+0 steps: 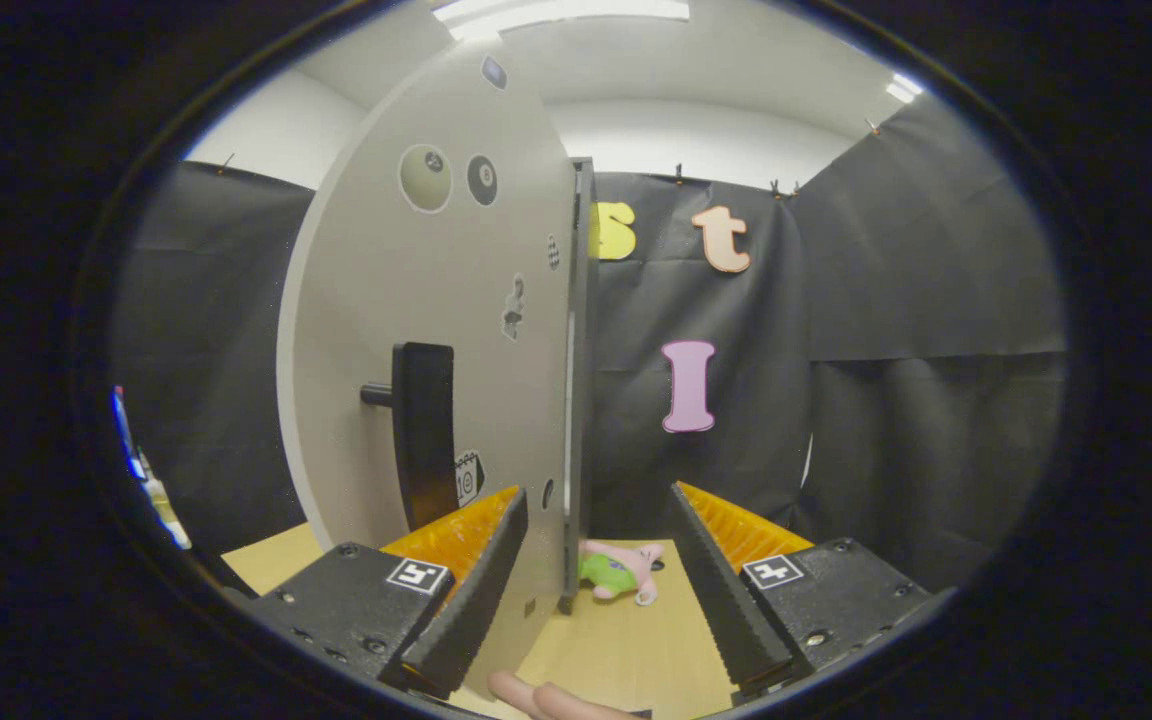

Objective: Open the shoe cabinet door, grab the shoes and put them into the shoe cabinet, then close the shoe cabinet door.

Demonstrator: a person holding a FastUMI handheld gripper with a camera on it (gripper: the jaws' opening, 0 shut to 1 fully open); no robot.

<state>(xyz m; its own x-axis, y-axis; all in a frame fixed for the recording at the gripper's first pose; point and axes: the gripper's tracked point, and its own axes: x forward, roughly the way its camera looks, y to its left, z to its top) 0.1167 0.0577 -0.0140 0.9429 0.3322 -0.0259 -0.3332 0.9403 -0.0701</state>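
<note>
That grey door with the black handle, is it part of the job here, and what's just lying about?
Part of the job:
- cabinet door, swung open, its edge between the fingers
- black handle
- gripper, open

Just lying about:
- pink and green plush toy on the wooden table, beyond the fingers
- stickers on the door

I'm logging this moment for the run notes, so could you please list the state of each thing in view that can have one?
cabinet door: swung open, seen nearly edge-on between the fingers.
door handle: untouched.
gripper: open, one finger either side of the door's edge, pressing nothing.
plush toy: lying on the table beyond the door.
</note>
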